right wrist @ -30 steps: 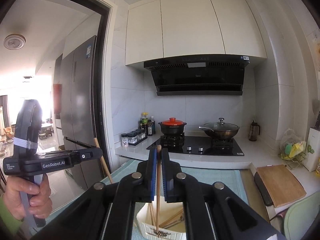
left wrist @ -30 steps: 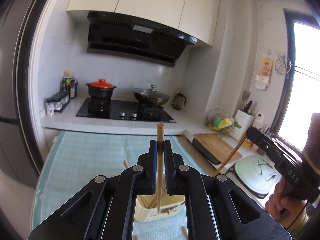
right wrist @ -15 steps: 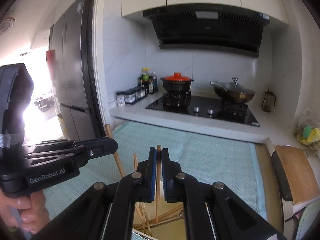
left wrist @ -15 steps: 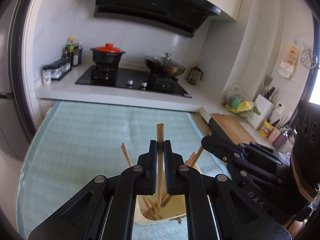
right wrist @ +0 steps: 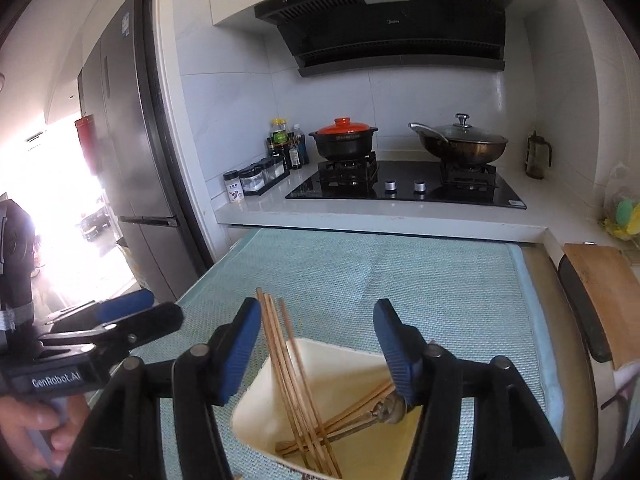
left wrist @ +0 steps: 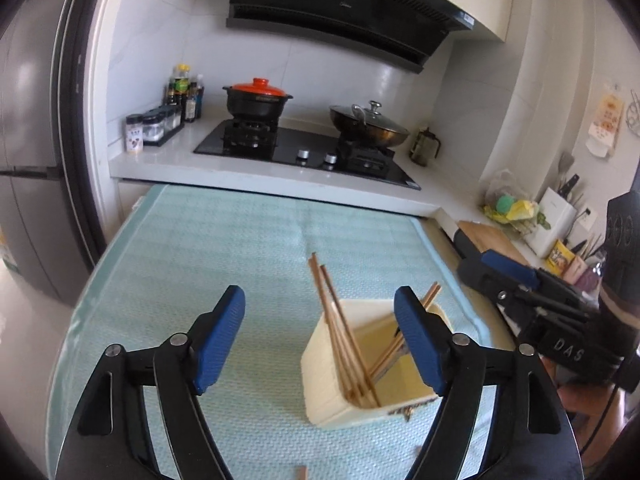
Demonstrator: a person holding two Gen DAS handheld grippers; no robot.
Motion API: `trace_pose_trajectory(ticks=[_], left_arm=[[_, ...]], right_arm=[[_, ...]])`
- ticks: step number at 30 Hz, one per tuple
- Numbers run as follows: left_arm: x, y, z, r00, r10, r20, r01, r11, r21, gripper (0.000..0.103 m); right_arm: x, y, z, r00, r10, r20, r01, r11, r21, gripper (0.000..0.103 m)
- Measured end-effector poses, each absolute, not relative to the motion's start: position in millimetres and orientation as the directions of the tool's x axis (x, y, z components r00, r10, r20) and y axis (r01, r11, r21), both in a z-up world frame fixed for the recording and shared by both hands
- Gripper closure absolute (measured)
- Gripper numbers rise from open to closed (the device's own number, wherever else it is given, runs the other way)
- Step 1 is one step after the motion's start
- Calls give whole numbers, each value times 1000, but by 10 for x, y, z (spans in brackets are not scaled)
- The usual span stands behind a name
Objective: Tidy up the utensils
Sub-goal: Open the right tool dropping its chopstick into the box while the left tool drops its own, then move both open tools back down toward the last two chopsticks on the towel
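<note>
Left tool [left wrist: 320, 344] and right tool [right wrist: 318, 348]: jaws spread, gripping nothing. Chopsticks [right wrist: 294, 384] stand in the cream holder [left wrist: 324, 376] on the desk mat [left wrist: 224, 248], long axes tilted, tips up and leaning away. Only the right wrist view shows a metal utensil [right wrist: 384, 406] lying inside the holder.

Left gripper [left wrist: 320, 340] black-armed, blue ribbed pads, silver screws; right gripper [right wrist: 318, 344] alike, stamped "DAS".
</note>
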State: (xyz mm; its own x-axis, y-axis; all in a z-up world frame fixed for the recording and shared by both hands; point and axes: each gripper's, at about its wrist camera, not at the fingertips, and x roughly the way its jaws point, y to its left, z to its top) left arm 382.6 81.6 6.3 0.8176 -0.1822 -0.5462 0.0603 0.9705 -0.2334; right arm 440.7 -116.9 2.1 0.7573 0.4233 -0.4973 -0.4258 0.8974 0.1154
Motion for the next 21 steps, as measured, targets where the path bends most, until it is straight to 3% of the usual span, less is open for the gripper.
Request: trace_pose_trajectory(ticks=[3,10,13,15,21], left_arm=[[3440,871,-64,817,-129,-563,56,988,-145,2],[2527,919,-758,745,-17,-667,21,1000,-2,1],[2119,925,-996,750,89,-655,-69,996,56,1],[1936,910,-1124,733,161,-661,-138,987,87,1],[1768,880,-1440,693,147,-705,-143,988,66,1]], right_arm=[[4041,-1262,-5,774,392,-497,-428,903,45,38],[3171,-1624,-571,761,260,-595,-378,922,-81,38],[2777,-1795,-941,759,161,-631,-310,942,-132,33],[2534,-1912,-1182,745,132,-654,-262,959,-105,26],[1985,-2103,-1720,711,53,-701,-88,996,-14,26]])
